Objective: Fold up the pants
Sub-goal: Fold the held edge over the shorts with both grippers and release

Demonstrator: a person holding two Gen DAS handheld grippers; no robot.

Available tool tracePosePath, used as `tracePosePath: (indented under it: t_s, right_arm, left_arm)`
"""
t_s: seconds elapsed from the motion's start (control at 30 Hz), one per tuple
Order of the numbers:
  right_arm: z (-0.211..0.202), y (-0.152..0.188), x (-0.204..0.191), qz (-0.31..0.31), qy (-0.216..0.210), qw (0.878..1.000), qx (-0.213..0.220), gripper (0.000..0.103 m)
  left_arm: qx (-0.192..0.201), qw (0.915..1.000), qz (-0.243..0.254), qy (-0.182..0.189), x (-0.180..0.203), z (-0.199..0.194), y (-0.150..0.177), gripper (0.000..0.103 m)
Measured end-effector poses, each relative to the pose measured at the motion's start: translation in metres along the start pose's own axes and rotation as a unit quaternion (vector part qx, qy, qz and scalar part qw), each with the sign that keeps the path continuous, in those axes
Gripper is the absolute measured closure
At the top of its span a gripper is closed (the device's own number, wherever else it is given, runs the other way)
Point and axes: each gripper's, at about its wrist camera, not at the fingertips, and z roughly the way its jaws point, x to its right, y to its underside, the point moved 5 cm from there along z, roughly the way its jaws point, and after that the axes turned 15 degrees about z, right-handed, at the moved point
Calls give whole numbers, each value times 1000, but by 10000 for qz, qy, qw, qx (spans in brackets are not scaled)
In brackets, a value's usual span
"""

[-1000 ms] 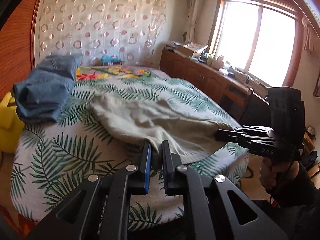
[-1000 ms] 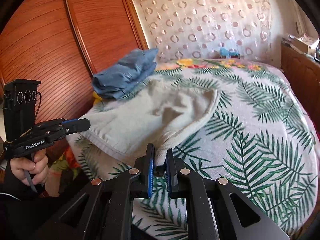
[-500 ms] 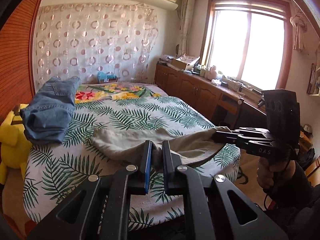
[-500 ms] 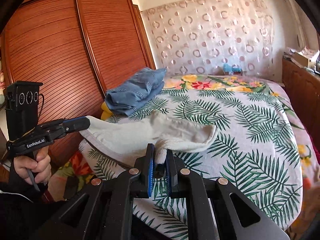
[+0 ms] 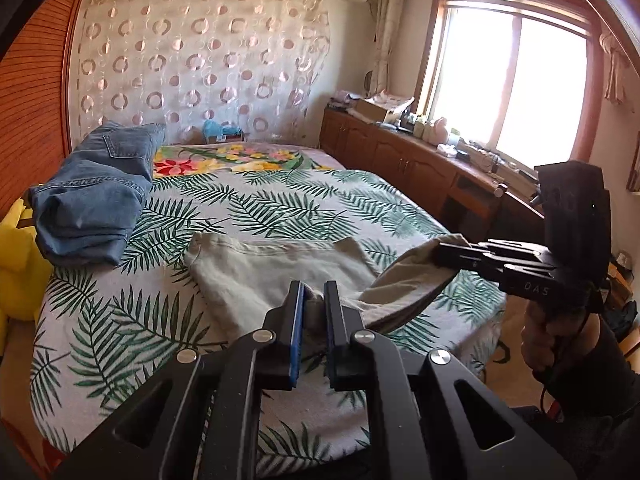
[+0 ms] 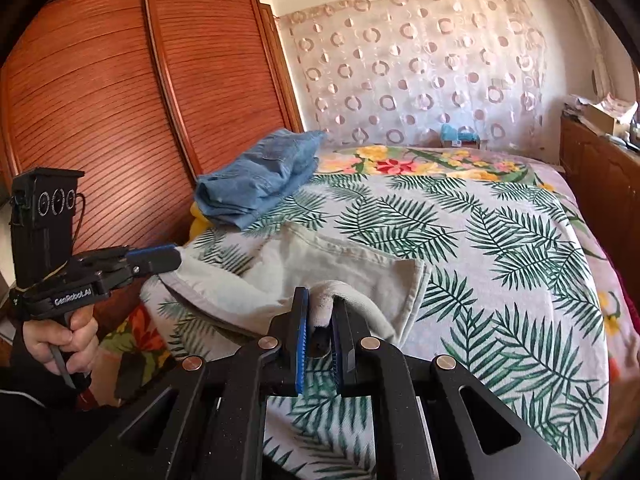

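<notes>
Pinching one end of the beige pants (image 5: 276, 276) in your left gripper (image 5: 313, 316) and the other in your right gripper (image 6: 320, 320), you hold their near edge above the leaf-print bed (image 5: 280, 208).

Two pants (image 5: 256, 276) (image 5: 92, 200), two grippers (image 5: 313, 304) (image 6: 320, 316)

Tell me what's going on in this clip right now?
A person is folding beige pants on a bed with a palm-leaf bedspread. The left gripper and the right gripper are each shut on an edge of the fabric at the near side, with part of the garment lying on the bed. Blue jeans, already folded, sit at the far left corner.
</notes>
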Motion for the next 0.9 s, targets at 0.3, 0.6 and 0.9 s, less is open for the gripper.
tracePosePath:
  t_s: [0.3,0.6,0.9]
  right_arm:
    - [43,-33,2,-70,279,9996,27,93]
    - [67,-52,3,8,410,9992,24,93]
    - [106,-52,9,-3,668,9973,-294,93]
  left_arm:
    - [98,9998,45,-186,-22,23,-27,92]
    - [73,9994,119,-329,-35,35,-41,92]
    - [102,9991,74,-409,-40,36,-40,92]
